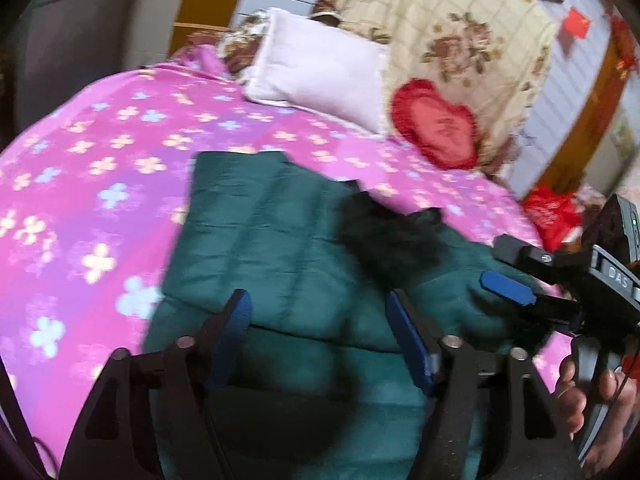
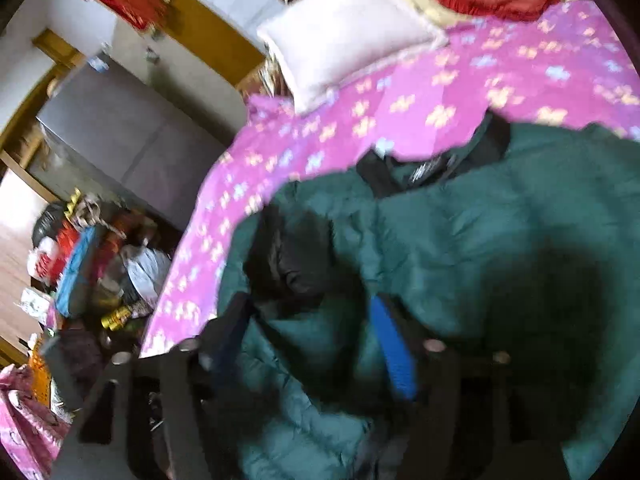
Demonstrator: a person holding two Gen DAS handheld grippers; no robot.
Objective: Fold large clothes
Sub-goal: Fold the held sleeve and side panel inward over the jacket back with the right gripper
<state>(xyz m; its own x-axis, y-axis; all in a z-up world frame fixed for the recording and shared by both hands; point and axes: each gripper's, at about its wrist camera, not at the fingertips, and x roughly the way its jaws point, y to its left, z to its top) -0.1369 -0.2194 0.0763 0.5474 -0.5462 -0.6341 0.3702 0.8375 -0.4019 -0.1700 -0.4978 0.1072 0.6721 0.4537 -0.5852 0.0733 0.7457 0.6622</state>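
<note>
A dark green quilted puffer jacket [image 1: 264, 232] with black fur trim [image 1: 384, 236] lies on a bed with a pink flowered cover [image 1: 100, 168]. My left gripper [image 1: 320, 320] is open just above the jacket's near part, holding nothing. My right gripper [image 1: 508, 288] shows at the right of the left wrist view, its blue pads over the jacket's right side. In the right wrist view the right gripper [image 2: 316, 320] is open over the green jacket [image 2: 500, 232], with padded fabric and a black-lined part [image 2: 292, 256] between and before its fingers.
A white pillow [image 1: 320, 72], a red heart cushion [image 1: 436, 128] and a cream floral quilt [image 1: 460, 40] lie at the head of the bed. A grey cabinet [image 2: 120, 136] and cluttered bags [image 2: 88, 272] stand beside the bed's edge.
</note>
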